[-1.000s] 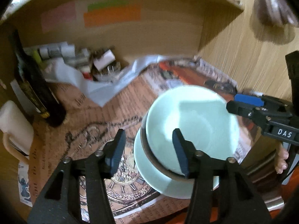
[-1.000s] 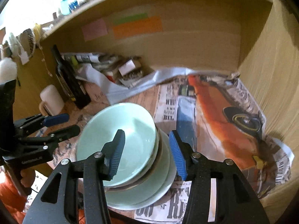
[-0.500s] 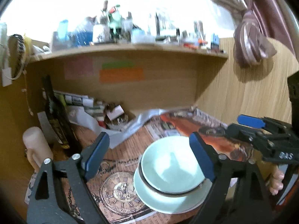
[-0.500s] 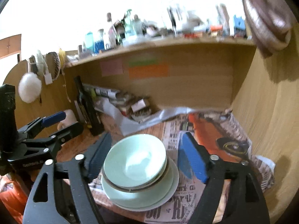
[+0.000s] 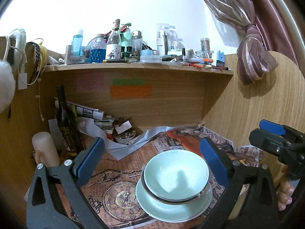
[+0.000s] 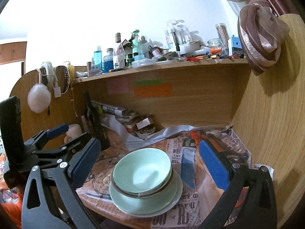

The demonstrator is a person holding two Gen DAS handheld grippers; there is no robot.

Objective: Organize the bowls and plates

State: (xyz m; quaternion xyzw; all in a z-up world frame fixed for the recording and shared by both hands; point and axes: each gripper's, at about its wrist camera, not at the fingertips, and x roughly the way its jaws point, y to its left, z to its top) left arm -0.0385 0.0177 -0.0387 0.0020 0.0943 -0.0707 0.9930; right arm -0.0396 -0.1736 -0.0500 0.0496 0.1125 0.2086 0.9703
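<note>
While both sets of jaws are opening with nothing gripped, the left gripper [image 5: 150,161] and right gripper [image 6: 148,161] frame one bowl [image 5: 176,174] stacked on a plate [image 5: 171,208], resting on newspaper [image 5: 118,194] near the desk's front edge.

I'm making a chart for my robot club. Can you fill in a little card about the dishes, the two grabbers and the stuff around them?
dishes: pale green bowl nested in a stack on a pale green plate
under them: newspaper on the desk
left gripper: jaws opening, nothing between the pads
right gripper: jaws opening, nothing between the pads
behind, left: dark bottle, pale candle
above: shelf crowded with bottles
</note>
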